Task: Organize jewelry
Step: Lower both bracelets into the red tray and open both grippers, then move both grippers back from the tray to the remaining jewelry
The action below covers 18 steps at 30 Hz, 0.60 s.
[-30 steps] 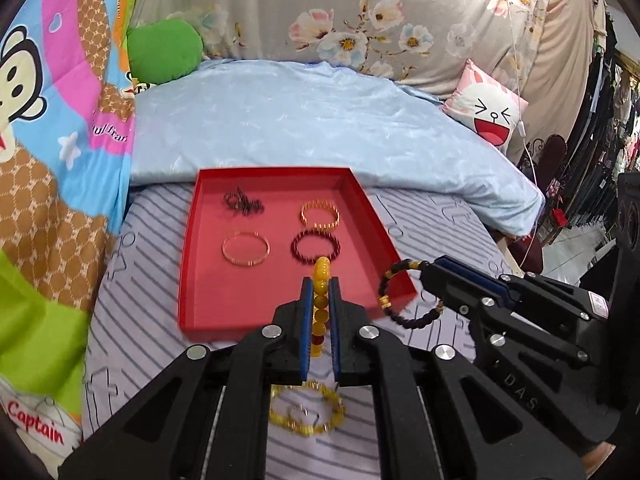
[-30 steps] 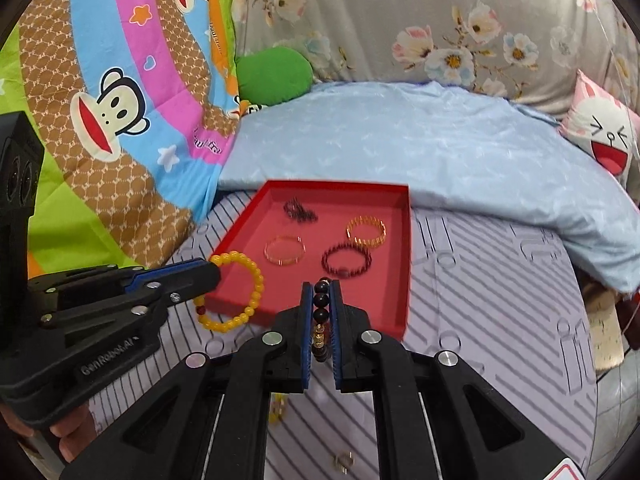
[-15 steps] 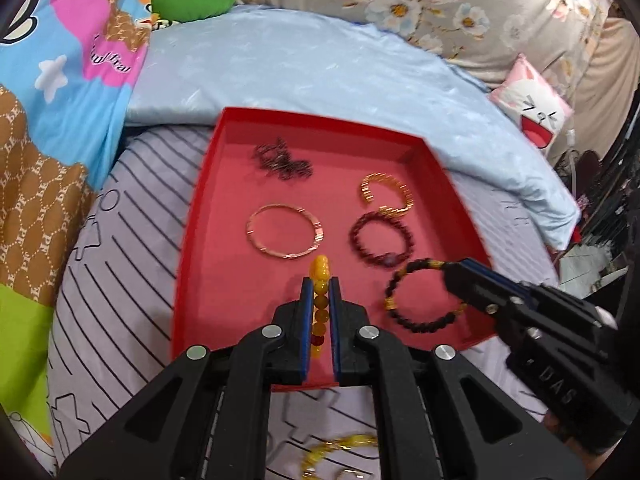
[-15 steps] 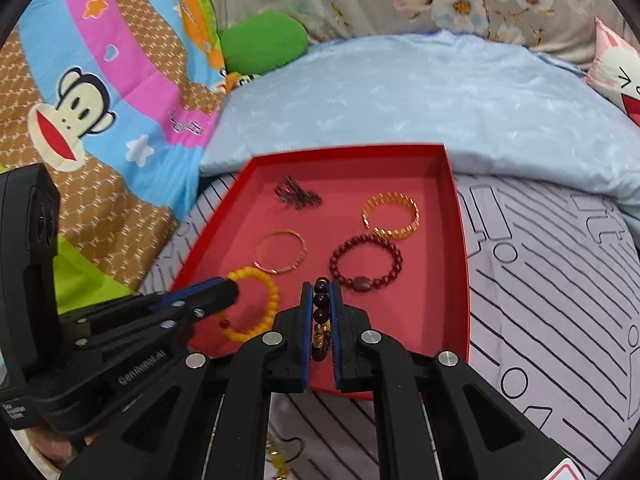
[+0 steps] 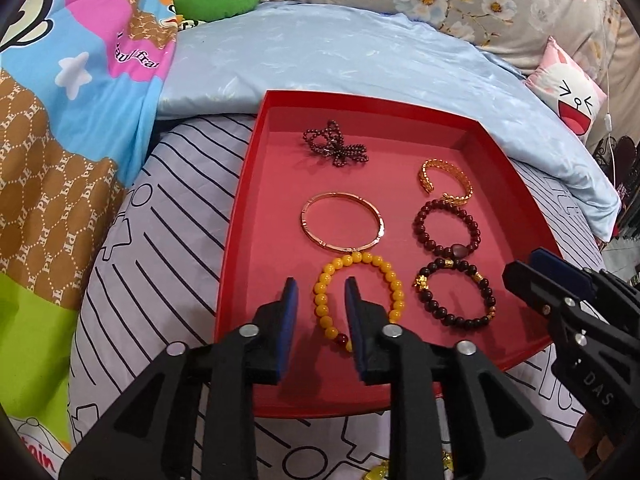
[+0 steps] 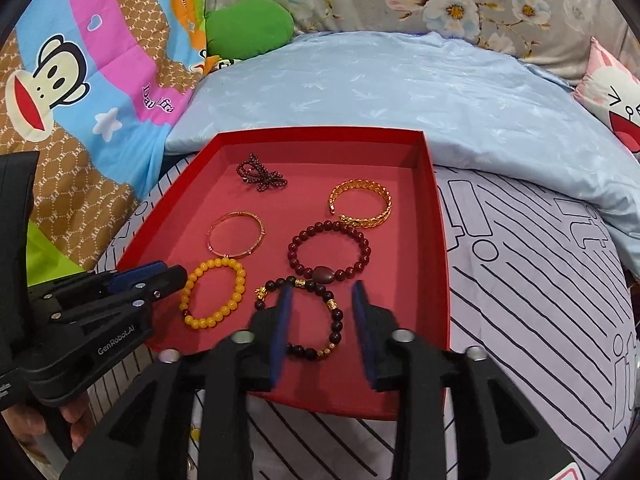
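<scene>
The yellow bead bracelet (image 5: 358,298) is lying flat on the floor of the red tray (image 5: 240,216), in its near-left part, with its loop running from the gold bangle (image 5: 343,223) toward the near edge; its long axis is pointing away from the camera and its single dark red bead is sitting at the near end. Just to its right, the dark bead bracelet with gold charms (image 6: 308,316) is resting flat too, its gold charm turned to the left and its upper arc almost touching the dark red bead bracelet (image 6: 329,252) beyond it.

The left gripper (image 5: 320,312) is standing released, its jaws spread to either side of the yellow loop's near-left arc and gripping nothing. The right gripper (image 6: 322,320) is likewise spread wide above the dark bracelet, holding nothing.

Both pieces are looking delivered, so the step in hand is probably a clean withdrawal. Doing it well is meaning lifting each tool straight up and back, keeping the pads clear of the beads so neither loop is dragged or flipped onto its neighbour.

Farther back, a gold cuff (image 6: 360,208) and a bunched dark strand (image 5: 336,148) are sitting apart from each other. At least 1 more gold piece (image 5: 380,472) is waiting on the striped sheet (image 5: 160,240) near the left tool, partly hidden.
</scene>
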Available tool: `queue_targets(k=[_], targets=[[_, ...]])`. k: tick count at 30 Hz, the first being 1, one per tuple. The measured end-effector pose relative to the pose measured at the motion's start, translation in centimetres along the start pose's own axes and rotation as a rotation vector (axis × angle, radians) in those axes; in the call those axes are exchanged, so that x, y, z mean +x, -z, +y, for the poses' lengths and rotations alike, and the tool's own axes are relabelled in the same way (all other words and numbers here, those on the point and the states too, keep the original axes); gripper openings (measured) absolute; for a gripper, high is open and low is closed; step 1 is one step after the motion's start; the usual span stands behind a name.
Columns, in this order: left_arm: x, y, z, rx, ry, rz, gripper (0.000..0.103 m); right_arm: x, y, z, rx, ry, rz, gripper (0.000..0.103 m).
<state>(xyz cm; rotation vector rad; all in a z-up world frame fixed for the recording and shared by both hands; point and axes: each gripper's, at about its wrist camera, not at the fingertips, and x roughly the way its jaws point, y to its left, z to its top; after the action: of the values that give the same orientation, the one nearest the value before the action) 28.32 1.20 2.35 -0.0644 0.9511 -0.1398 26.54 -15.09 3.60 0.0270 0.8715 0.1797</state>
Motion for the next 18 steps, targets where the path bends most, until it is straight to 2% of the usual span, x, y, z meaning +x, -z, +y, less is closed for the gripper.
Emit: queue_targets(k=[18], targets=[[-3.0,0.7,-1.2,0.019,0.003,-0.032,0.024,-3.5,0.5,0.5,-0.002,-0.004,-0.04,0.038]])
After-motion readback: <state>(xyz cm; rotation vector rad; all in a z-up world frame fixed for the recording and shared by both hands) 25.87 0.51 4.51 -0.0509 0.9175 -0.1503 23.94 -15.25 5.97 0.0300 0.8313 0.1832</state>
